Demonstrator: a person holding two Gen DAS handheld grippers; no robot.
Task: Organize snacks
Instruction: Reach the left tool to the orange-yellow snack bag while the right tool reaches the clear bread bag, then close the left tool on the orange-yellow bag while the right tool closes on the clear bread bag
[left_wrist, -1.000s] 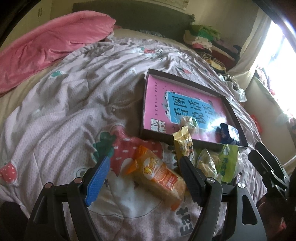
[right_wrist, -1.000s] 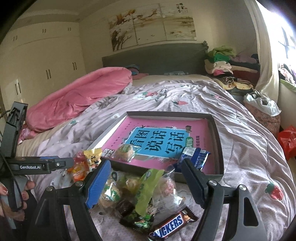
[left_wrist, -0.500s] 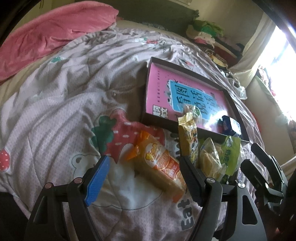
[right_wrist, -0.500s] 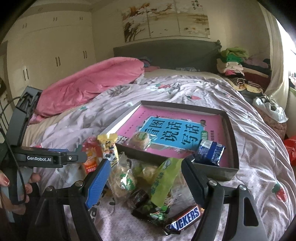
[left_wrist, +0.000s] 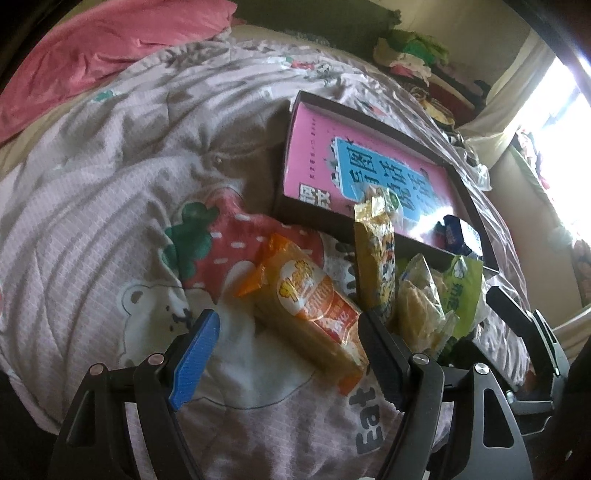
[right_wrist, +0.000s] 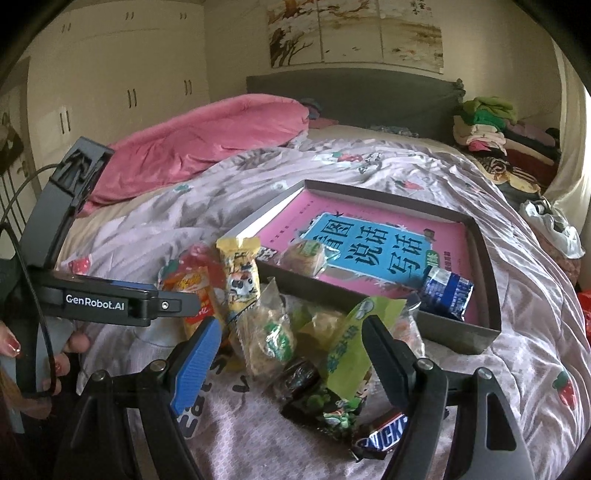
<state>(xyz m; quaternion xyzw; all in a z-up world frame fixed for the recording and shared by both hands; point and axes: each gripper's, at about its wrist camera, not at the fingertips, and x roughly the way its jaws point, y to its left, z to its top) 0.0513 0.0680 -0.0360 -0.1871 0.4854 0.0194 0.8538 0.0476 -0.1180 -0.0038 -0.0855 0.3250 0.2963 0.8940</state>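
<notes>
Change since a second ago: the left gripper (left_wrist: 288, 354) has come lower and closer to the orange snack pack (left_wrist: 314, 314), which now fills more of the gap between its fingers; the right gripper (right_wrist: 291, 354) has closed in on the snack pile, so the green packet (right_wrist: 351, 339) looms larger.
Left gripper jaws: spread wide, empty, blue pad on one side and black pad on the other.
Orange snack pack: lies flat on the strawberry-print quilt (left_wrist: 110, 206), long axis diagonal, one crimped end toward the far left, the other toward the black finger; it sits between the fingers, nearer the black one.
Yellow snack pack (left_wrist: 373, 258): stands nearly on end just right of the orange one, top leaning on the near wall of the dark tray (left_wrist: 314, 221).
Right gripper jaws: wide apart, gripping nothing, straddling the clear-wrapped cakes (right_wrist: 269, 332) and the green packet.
Snickers bar (right_wrist: 384, 432): low, near the black finger, slanting up to the right.
Tray: holds a pink book (right_wrist: 369, 240), a round cake (right_wrist: 303, 254) and a blue packet (right_wrist: 447, 291).
</notes>
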